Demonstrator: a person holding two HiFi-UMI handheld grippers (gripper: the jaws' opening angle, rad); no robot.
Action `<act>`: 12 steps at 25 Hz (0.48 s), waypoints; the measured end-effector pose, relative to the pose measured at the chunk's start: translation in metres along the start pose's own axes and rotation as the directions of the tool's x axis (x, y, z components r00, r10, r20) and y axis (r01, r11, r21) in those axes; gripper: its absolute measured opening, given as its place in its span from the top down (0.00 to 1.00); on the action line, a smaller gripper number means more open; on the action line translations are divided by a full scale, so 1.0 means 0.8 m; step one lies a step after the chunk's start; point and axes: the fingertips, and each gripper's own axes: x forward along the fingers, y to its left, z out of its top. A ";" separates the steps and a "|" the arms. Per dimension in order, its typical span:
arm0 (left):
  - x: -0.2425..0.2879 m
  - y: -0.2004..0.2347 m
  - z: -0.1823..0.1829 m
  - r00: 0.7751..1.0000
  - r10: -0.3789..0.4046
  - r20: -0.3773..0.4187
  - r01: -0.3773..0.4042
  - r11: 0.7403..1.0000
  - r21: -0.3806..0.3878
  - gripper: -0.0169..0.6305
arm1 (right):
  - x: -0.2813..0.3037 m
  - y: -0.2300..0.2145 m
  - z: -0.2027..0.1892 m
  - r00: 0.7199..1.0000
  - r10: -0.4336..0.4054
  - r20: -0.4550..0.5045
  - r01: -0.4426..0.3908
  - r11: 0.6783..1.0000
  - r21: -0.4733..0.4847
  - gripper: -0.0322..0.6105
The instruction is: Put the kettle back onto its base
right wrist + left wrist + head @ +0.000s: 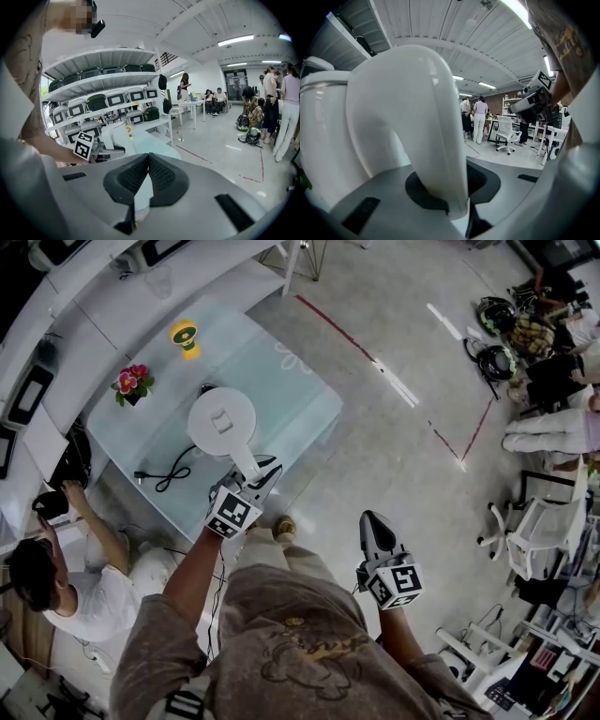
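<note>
Kettle of white plastic, round with a flat lid (221,423), is in our left gripper (261,472). The two dark padded jaws are closed on the thick curved white handle (423,140), which fills the narrow gap between them. In the left gripper view the white body of the kettle stands just at the left of the handle.

From the head view the kettle is over the near part of the pale blue glass table (300,409), with the handle pointing toward us. A small black part (207,388) shows at its far edge. We cannot tell if this is the base, nor if the kettle touches anything under it. A black power cable (174,468) lies on the glass at the left of the kettle. Farther on the table stand a pot of pink flowers (132,383) and a small yellow object (185,337).

Our right gripper (148,159) is well apart at the right, over the grey floor (403,456). Its jaws are pressed together with nothing between them.
</note>
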 end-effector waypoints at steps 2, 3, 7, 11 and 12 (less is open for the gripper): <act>0.001 0.000 -0.002 1.000 -0.002 -0.003 0.002 1.000 0.007 0.85 | 0.002 -0.001 -0.001 1.000 -0.001 -0.003 0.001 1.000 0.000 0.95; 0.002 0.000 -0.004 1.000 -0.002 -0.008 0.002 1.000 0.013 0.84 | 0.003 -0.001 -0.001 1.000 -0.001 -0.004 0.001 1.000 0.000 0.95; 0.006 -0.008 -0.008 1.000 -0.002 -0.031 0.004 0.999 0.043 0.83 | 0.004 -0.002 -0.001 1.000 0.004 -0.010 -0.004 1.000 0.001 0.95; 0.008 -0.008 -0.017 0.998 0.019 -0.053 -0.015 0.998 0.066 0.83 | 0.010 -0.001 -0.003 1.000 0.028 -0.012 -0.028 1.000 0.001 0.95; 0.010 -0.009 -0.017 0.998 0.020 -0.058 -0.016 0.998 0.068 0.83 | 0.010 0.000 -0.004 0.999 0.033 -0.013 -0.033 0.999 0.001 0.95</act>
